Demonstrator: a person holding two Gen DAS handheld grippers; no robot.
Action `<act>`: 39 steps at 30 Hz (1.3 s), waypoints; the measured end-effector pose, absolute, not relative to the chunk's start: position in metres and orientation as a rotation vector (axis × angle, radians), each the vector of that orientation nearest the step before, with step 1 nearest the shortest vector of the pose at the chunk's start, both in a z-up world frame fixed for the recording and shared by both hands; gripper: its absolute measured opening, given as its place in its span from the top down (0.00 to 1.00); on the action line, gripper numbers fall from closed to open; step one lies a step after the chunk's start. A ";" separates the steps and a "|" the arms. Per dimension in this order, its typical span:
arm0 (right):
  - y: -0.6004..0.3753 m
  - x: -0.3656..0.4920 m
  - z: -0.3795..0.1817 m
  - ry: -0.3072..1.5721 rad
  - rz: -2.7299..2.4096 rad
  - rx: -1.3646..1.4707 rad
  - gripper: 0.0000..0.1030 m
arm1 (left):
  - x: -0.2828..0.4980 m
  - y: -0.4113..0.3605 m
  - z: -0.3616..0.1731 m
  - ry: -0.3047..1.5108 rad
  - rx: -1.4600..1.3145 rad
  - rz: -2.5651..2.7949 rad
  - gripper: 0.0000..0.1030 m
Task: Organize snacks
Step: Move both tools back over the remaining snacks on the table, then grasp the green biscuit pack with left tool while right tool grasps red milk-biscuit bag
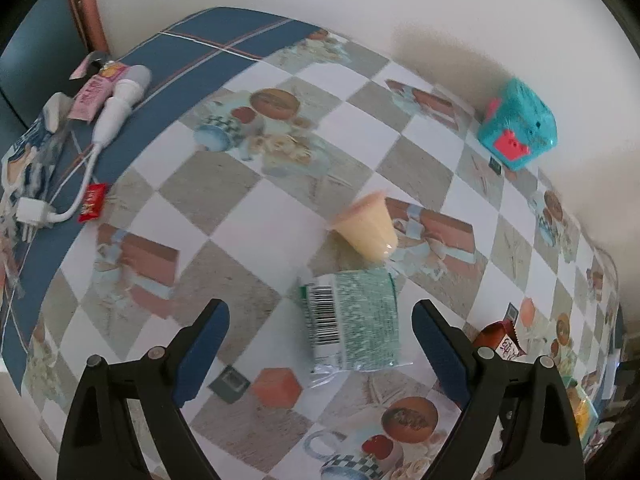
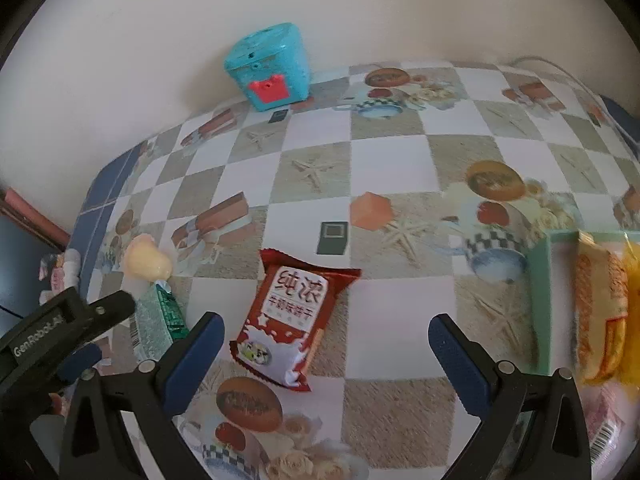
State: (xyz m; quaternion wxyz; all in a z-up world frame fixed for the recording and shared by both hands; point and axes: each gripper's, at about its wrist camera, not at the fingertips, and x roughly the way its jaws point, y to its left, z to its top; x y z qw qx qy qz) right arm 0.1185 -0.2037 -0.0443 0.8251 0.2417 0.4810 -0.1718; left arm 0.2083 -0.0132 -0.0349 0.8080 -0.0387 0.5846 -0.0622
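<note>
The left gripper (image 1: 320,332) hangs with jaws spread wide and empty around a green barcode-printed snack packet (image 1: 354,320) lying flat on the checkered tablecloth (image 1: 240,220). A pale yellow jelly cup (image 1: 368,228) lies tipped at the packet's 12 o'clock, just beside it. The right gripper (image 2: 326,340), likewise wide apart and holding nothing, frames a red milk-biscuit packet (image 2: 288,320). At 3 o'clock, a mint-green tray (image 2: 544,300) holds orange snack bags (image 2: 600,312). A teal toy box (image 2: 270,66) stands by the wall.
</note>
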 end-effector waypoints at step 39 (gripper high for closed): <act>-0.208 0.089 -0.031 1.079 -0.470 0.420 0.59 | 0.172 -0.043 -0.036 1.308 -0.015 -0.095 0.48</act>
